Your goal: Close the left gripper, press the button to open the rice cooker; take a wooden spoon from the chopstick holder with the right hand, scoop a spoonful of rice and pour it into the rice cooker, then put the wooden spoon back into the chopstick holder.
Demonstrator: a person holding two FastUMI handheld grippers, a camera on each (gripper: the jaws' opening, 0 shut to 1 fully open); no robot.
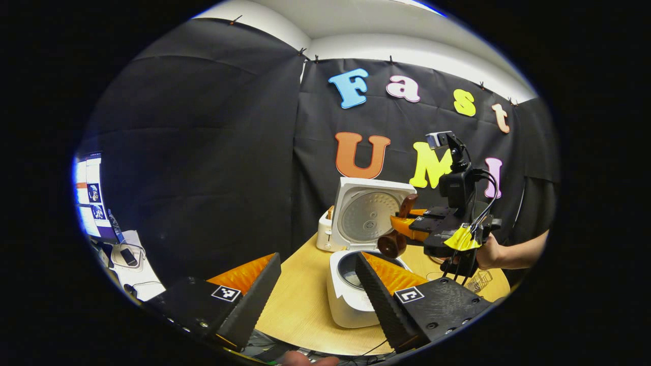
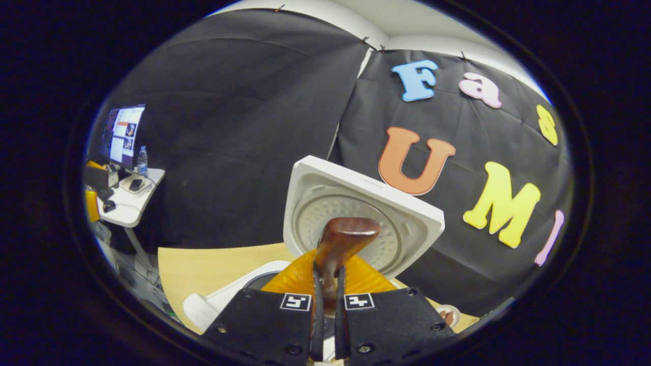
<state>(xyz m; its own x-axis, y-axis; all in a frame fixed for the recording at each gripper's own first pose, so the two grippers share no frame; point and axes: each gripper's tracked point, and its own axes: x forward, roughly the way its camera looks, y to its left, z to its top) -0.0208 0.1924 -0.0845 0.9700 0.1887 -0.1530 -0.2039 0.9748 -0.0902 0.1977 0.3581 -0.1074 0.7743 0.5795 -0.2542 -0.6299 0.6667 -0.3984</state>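
While its two fingers stand spread wide at the bottom of the left gripper view, the left gripper pinches nothing and hovers low over the pale wooden tabletop, framing the white rice cooker at lower centre, whose square lid stands raised upright behind the open pot. To the right of the lid, the right gripper reaches in from the right edge of the frame, tilted down toward the pot and gripped from behind by a bare hand with its forearm running level to the frame edge. Between its fingers sits the dark brown wooden spoon, bowl hanging just above the cooker's opening. In the right gripper view, those fingers press together on the spoon's handle at lower centre, with the upright lid just behind it.
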